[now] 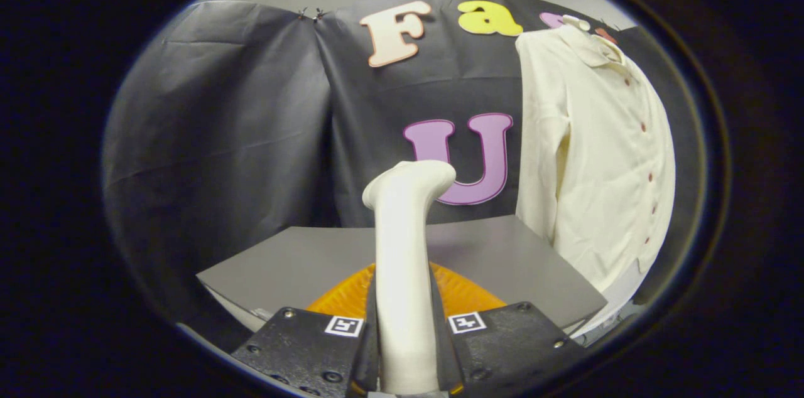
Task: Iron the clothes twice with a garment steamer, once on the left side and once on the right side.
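Observation:
A white garment steamer [405,241] stands upright between my two black fingers [308,344], its head bent to the right at the top. My gripper [405,354] is shut on the steamer's handle, both fingers pressing its sides. A cream long-sleeved shirt [593,147] with a collar and small dark red buttons hangs at the right, beyond the fingers and apart from the steamer's head. The steamer's head points toward the shirt's left sleeve but does not touch it.
A grey tabletop [502,253] lies ahead of the fingers, its right corner near the shirt's hem. An orange ribbed piece [461,294] shows just behind the fingers, under the steamer. Black cloth [239,134] walls the booth behind.

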`<state>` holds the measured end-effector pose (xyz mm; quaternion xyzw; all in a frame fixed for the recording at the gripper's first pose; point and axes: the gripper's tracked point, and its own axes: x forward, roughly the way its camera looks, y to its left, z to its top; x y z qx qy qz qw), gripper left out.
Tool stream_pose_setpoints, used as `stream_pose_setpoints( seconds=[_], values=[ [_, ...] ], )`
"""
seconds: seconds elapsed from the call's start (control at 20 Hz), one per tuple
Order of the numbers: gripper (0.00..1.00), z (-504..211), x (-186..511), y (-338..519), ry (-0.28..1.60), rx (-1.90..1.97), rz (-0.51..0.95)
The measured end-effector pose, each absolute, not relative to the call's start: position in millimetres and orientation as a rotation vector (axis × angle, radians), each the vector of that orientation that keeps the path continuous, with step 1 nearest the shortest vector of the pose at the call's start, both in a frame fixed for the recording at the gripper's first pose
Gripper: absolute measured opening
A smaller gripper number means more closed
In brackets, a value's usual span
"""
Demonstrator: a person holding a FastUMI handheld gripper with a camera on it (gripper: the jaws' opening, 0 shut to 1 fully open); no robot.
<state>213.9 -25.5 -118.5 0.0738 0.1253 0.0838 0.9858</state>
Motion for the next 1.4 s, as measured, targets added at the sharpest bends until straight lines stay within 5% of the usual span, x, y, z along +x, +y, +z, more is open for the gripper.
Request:
stream_pose_setpoints(
  seconds=[0.8,1.4],
  values=[
    [0.35,-25.1,136.6,-131.2,0.073,0.124,0.128],
    [0.35,-11.5,167.8,-236.6,-0.047,0.145,-0.006]
  ],
)
